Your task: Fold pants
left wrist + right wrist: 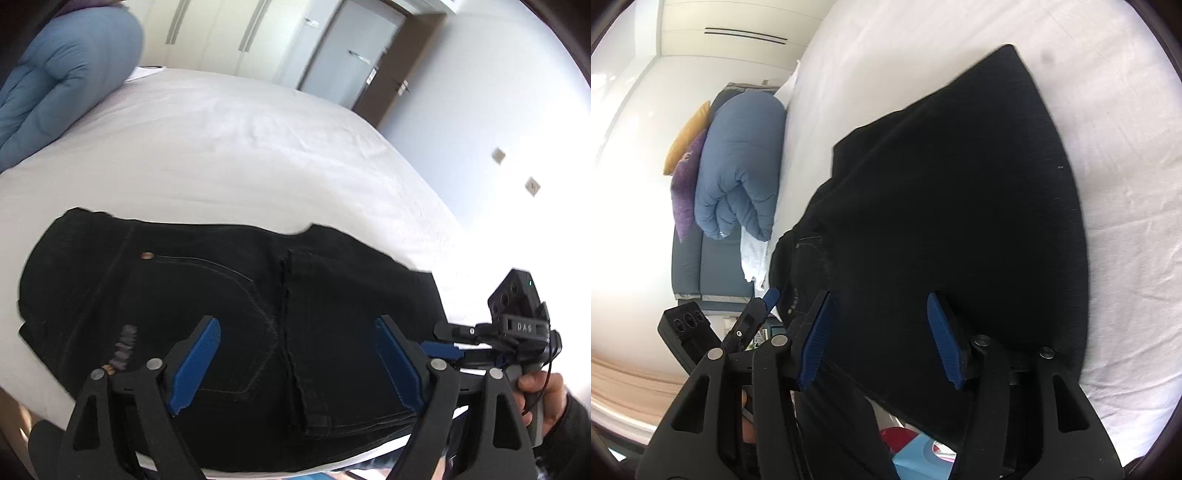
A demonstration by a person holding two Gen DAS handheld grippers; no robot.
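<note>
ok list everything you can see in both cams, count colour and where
pants: one, black, folded flat on the near part of the bed
bed sheet: one, white, covers the bed under the pants
duvet: one, blue, rolled up at the head of the bed
cushions: two, one purple and one yellow, behind the duvet
wardrobe doors: pale, on the far wall
door: one, grey with a brown frame, beside the wardrobe
wall sockets: two, pale, on the white wall
left gripper: one, black with blue pads, open above the pants
right gripper: one, black with blue pads, open above the pants
hand: one, on the right gripper's handle
</note>
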